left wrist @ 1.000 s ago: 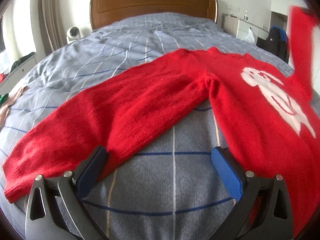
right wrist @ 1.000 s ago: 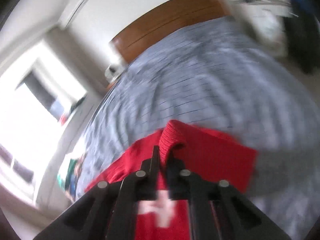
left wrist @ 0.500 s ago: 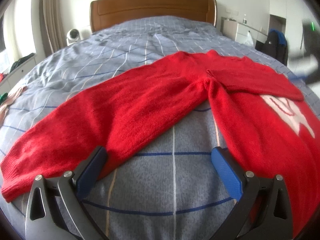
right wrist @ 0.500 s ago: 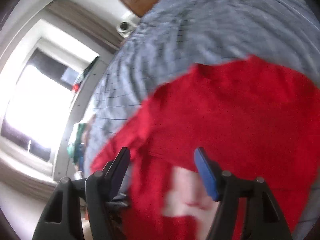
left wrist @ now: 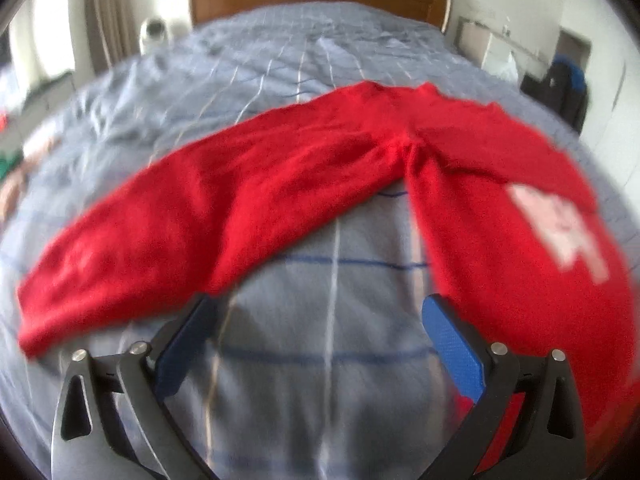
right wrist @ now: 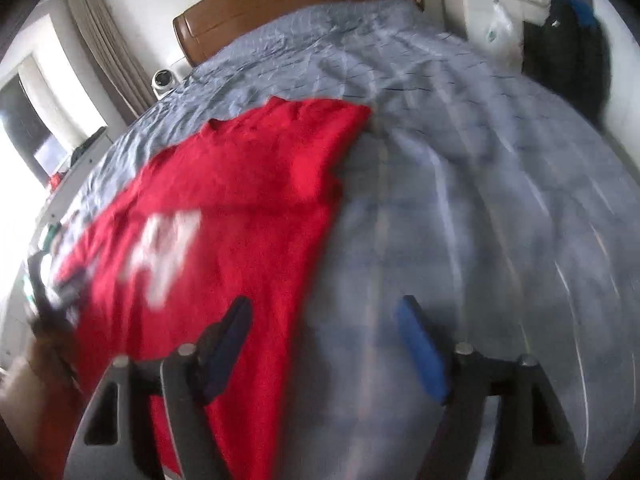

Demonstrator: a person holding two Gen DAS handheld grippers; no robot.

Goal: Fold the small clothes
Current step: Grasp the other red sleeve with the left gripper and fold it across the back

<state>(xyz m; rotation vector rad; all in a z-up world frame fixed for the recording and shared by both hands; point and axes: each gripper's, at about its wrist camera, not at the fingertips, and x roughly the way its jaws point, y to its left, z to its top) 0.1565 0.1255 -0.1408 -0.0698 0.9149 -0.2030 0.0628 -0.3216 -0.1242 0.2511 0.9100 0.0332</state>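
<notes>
Below the left wrist camera, the left hand-held gripper [left wrist: 320, 332] is hanging released over the grey checked bed [left wrist: 332, 392] with only bedding between its blue pads, while the red sweater [left wrist: 248, 196] is lying spread ahead of it — one sleeve reaching out to the left, the other folded across the body above a white motif. Over in the right wrist view, the right hand-held gripper [right wrist: 324, 340] is standing released too, its jaws having just been opening, and is hovering at the sweater's right edge — grasping nothing.
</notes>
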